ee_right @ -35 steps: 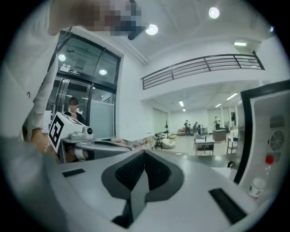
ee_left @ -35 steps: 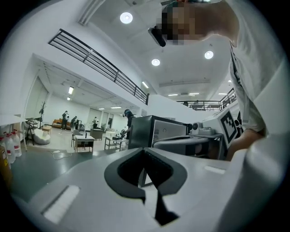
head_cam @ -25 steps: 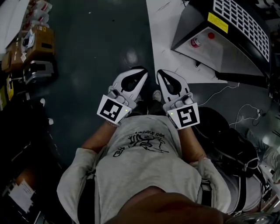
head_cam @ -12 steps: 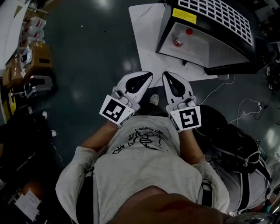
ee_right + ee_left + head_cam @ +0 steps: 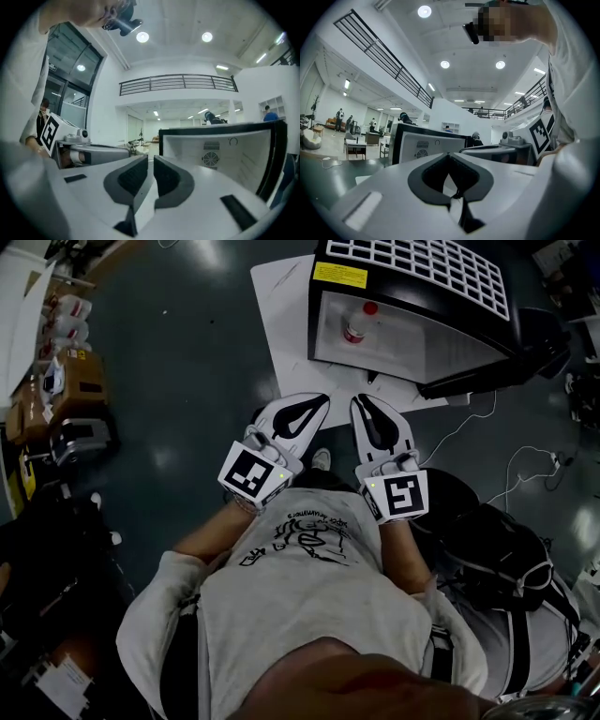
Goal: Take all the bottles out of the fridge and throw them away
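Note:
A small black fridge (image 5: 412, 277) stands open on a white mat (image 5: 281, 315), its white inside facing me. One clear bottle with a red cap (image 5: 354, 324) stands inside at the left. My left gripper (image 5: 322, 400) and right gripper (image 5: 360, 400) are held side by side in front of my chest, pointing level at the fridge and well short of it. Both are shut with nothing between the jaws. The left gripper view shows its jaw tips (image 5: 449, 155) met, with the fridge (image 5: 426, 145) beyond. The right gripper view shows the fridge's white interior (image 5: 225, 150) beyond its jaws (image 5: 151, 159); the bottle does not show there.
Cardboard boxes and clutter (image 5: 80, 362) line the left edge of the dark floor. A black bag (image 5: 497, 549) and white cables (image 5: 525, 465) lie at the right, near my feet. Several people (image 5: 340, 117) stand far off in the hall.
I have walked toward the fridge: in the head view it slid left and more of its open inside and the bottle came into sight. Both grippers travelled along, still shut.

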